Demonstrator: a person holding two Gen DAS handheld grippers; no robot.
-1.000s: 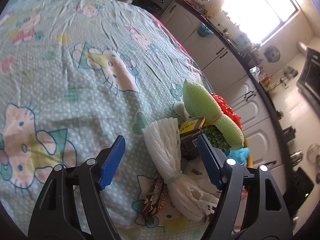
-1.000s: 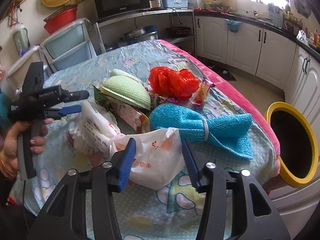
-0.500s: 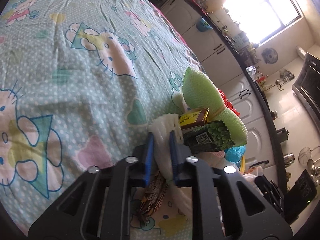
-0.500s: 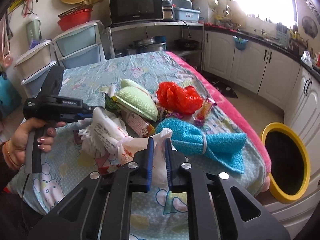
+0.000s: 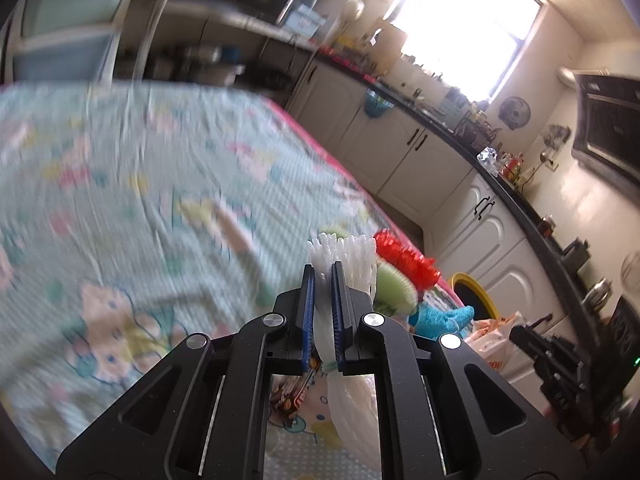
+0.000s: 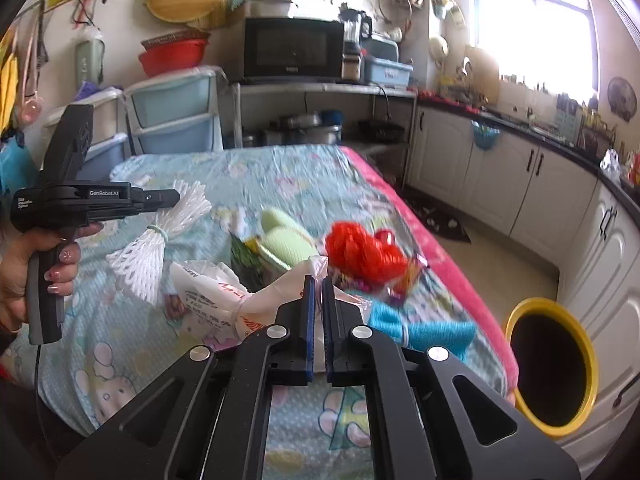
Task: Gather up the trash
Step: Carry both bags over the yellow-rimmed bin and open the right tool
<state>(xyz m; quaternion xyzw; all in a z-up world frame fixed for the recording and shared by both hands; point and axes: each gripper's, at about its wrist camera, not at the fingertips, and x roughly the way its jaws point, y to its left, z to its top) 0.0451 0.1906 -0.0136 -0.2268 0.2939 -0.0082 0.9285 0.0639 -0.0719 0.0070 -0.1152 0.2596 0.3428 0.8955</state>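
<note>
My left gripper [image 5: 323, 270] is shut on a white foam net bundle [image 5: 348, 256] and holds it lifted above the table; the bundle hangs from it in the right wrist view [image 6: 156, 236]. My right gripper [image 6: 318, 284] is shut on a white plastic bag [image 6: 224, 300] with red print, raised off the cloth. Trash on the table: a red mesh ball [image 6: 364, 254], a green foam net [image 6: 284, 240], a blue foam net [image 6: 424, 332] and snack wrappers [image 6: 400, 284]. A yellow-rimmed bin [image 6: 554, 364] stands on the floor by the table's right edge.
The table has a pale blue cartoon cloth [image 6: 280, 172] with a pink edge. White kitchen cabinets [image 6: 500, 172] line the right side. Plastic drawers [image 6: 172, 116] and a microwave [image 6: 294, 50] stand behind the table. A snack wrapper [image 5: 292, 396] lies under the left gripper.
Both grippers closed on their items about half a second ago and have since lifted them: the foam net bundle is up off the cloth, the bag is raised. Both views swung upward.
</note>
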